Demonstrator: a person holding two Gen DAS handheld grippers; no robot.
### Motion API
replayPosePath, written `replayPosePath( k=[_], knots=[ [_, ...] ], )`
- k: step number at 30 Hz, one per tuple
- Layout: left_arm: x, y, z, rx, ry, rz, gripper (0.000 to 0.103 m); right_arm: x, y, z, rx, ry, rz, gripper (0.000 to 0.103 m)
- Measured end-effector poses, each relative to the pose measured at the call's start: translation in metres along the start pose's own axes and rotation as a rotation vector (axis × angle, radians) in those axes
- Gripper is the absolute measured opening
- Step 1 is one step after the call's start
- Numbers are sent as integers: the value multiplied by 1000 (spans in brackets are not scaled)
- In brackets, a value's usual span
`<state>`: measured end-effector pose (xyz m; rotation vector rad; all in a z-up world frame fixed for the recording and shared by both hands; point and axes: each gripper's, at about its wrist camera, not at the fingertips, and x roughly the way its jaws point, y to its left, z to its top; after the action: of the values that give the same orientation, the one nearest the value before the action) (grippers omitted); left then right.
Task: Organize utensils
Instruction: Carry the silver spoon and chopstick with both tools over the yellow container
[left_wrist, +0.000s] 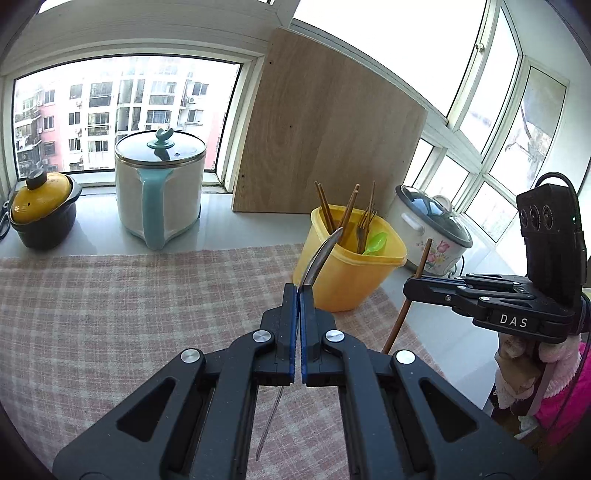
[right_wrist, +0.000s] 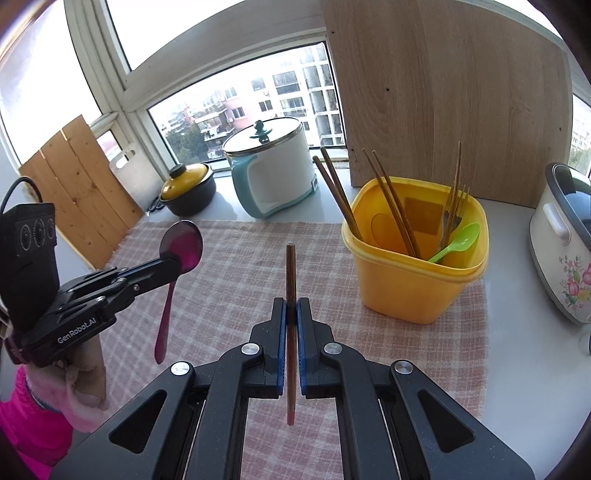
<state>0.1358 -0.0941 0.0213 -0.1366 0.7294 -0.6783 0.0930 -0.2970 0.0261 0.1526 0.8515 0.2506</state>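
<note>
A: Left tongs (left_wrist: 298, 291): closed on a purple spoon (right_wrist: 183, 245), bowl upward, handle hanging below the jaws

B: Right tongs (right_wrist: 291, 306): closed on a single brown chopstick (right_wrist: 290, 273), held near its middle, above the checked cloth (right_wrist: 236, 273)

A: Beyond both, on the cloth's far right edge: yellow tub (right_wrist: 413, 288) holding chopsticks, forks and a green spoon (right_wrist: 458, 242)

B: Rear of counter (left_wrist: 221, 221): white-and-teal pot (left_wrist: 159, 184), yellow-lidded casserole (left_wrist: 42, 206), wooden board (left_wrist: 325, 129), floral rice cooker (left_wrist: 432, 229)
</note>
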Motion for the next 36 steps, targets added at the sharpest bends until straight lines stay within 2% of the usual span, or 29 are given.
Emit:
replayPosePath(
  k=[8,20,29,36],
  knots=[
    [9,-33,34,-1,-74,-57,0,-36,-13,24,-19,-85,-9,4],
    [57,-86,88,-20,-148,-100,0,-74,-55,71,-59,-186,-42,4],
    [105,-108,115,-63,-172,-96,0,-81,-82,107,-66,-225,-57,4],
    [139,-105,122,-100,-193,-63,0,-58,-101,118,-88,-213,-96,4]
  ],
)
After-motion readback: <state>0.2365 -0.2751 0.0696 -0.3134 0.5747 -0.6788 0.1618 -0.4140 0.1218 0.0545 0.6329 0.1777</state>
